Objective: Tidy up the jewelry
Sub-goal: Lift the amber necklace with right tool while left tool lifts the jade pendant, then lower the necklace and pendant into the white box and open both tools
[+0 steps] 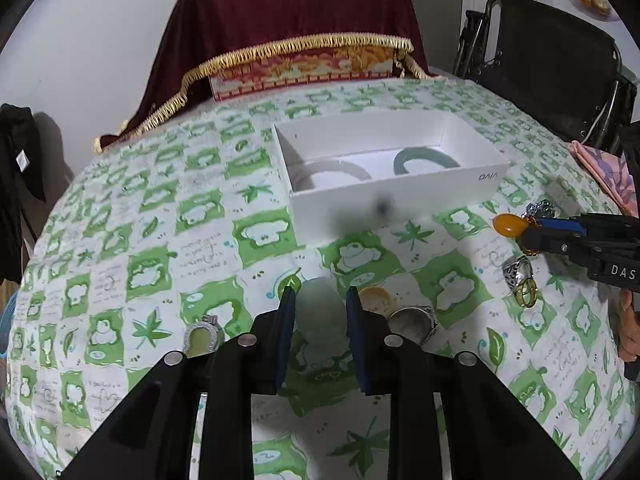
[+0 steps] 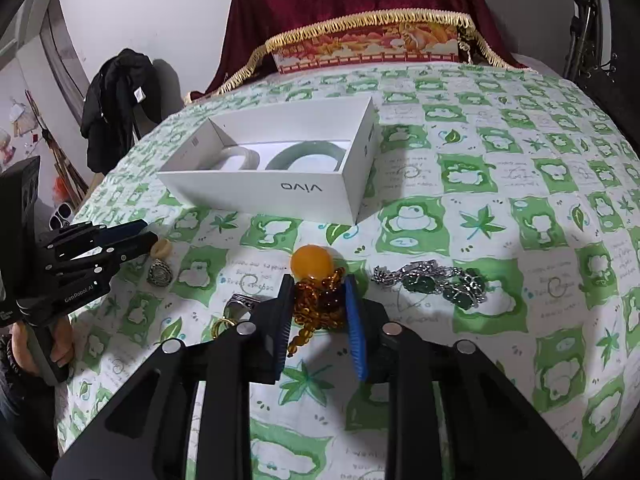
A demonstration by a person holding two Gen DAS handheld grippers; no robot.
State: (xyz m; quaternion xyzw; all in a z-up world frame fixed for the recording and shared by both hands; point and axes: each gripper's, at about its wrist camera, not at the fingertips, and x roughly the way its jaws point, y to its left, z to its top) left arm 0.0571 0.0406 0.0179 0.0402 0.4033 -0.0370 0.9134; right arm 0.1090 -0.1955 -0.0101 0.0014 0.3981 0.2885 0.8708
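Note:
A white vivo box (image 1: 394,196) (image 2: 256,188) lies open on the green patterned cloth and holds a pale bangle (image 1: 332,172) (image 2: 240,156) and a green bangle (image 1: 424,158) (image 2: 304,154). My left gripper (image 1: 320,300) is shut on a pale green jade pendant (image 1: 320,312). My right gripper (image 2: 318,304) is shut on an amber bead necklace (image 2: 320,304) with a big orange bead (image 2: 312,262) (image 1: 510,225), held just above the cloth. The left gripper (image 2: 154,240) also shows in the right wrist view at the left.
Loose pieces lie on the cloth: a silver oval pendant (image 1: 202,336), a silver ring (image 1: 414,318), an orange piece (image 1: 376,298), carved rings (image 1: 518,272) (image 2: 160,272), a gold ring (image 1: 526,292), a silver and green bracelet (image 2: 436,282). A red-draped box (image 1: 300,68) stands behind.

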